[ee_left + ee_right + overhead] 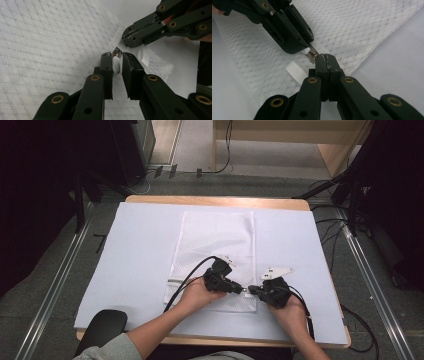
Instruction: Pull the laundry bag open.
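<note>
While both hands point(200, 292) rest low | left jaws grip zipper pull point(115, 63) | right jaws pinch mesh bag point(362, 27)

A lab or recording room is suggested rather than a home. A wooden bench point(215, 200) covered with a plain pale sheet point(140, 255) is set on a grey carpeted floor point(45, 285). Metal rails point(55, 285) are laid along the floor on both sides of it. Loose black cables point(330, 227) are trailed across the carpet, and dark stand legs point(80, 205) are seen at the edges. Bare light-wood furniture point(300, 137) is placed behind.
</note>
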Motion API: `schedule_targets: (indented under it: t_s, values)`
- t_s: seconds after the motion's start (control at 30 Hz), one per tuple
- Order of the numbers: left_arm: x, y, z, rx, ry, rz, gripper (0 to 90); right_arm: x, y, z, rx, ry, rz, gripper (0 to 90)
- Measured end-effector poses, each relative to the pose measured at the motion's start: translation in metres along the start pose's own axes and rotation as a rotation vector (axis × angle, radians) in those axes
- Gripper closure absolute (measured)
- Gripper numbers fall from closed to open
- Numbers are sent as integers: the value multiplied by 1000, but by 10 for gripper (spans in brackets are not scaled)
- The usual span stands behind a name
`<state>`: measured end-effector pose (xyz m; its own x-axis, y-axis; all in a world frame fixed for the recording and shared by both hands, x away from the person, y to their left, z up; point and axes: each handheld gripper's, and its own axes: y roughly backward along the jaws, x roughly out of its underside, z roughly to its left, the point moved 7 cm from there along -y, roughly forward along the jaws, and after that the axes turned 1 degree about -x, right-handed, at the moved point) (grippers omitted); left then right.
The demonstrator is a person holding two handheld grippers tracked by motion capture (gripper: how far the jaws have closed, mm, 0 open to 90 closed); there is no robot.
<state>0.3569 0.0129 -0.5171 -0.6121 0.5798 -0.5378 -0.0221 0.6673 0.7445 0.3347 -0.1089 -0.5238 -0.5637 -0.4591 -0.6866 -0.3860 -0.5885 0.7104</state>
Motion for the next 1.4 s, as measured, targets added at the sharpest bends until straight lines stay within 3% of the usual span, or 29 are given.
schedule_targets:
  t_s: [0.27, 0.43, 0.6, 0.73, 0.83, 1.0, 1.3, 1.37, 1.4]
  values:
    - [0, -4, -4, -15, 12, -13, 834, 0, 0, 0, -3, 4, -2, 900]
    - [-2, -2, -2, -6, 19, -23, 874, 0, 0, 0, 0, 3, -2, 900]
    - [-2, -4, -2, -9, 22, -22, 868, 0, 0, 0, 0, 1, -2, 900]
    - [-1, -5, -1, 12, 37, -26, 863, 0, 0, 0, 1, 0, -1, 900]
    - [-1, -5, -3, -3, 8, -26, 874, 0, -1, 0, 1, -2, 0, 900]
    - [0, -3, -1, 15, 15, 3, 880, 0, -1, 1, 8, 3, 4, 900]
    - [0, 0, -1, 11, 6, 32, 883, 0, -1, 0, 11, -9, 8, 900]
    - [0, 2, 1, -14, 2, 35, 885, 0, -1, 0, 13, -10, 9, 900]
    - [1, 4, 3, 4, 15, 45, 885, 0, -1, 0, 15, -12, 9, 900]
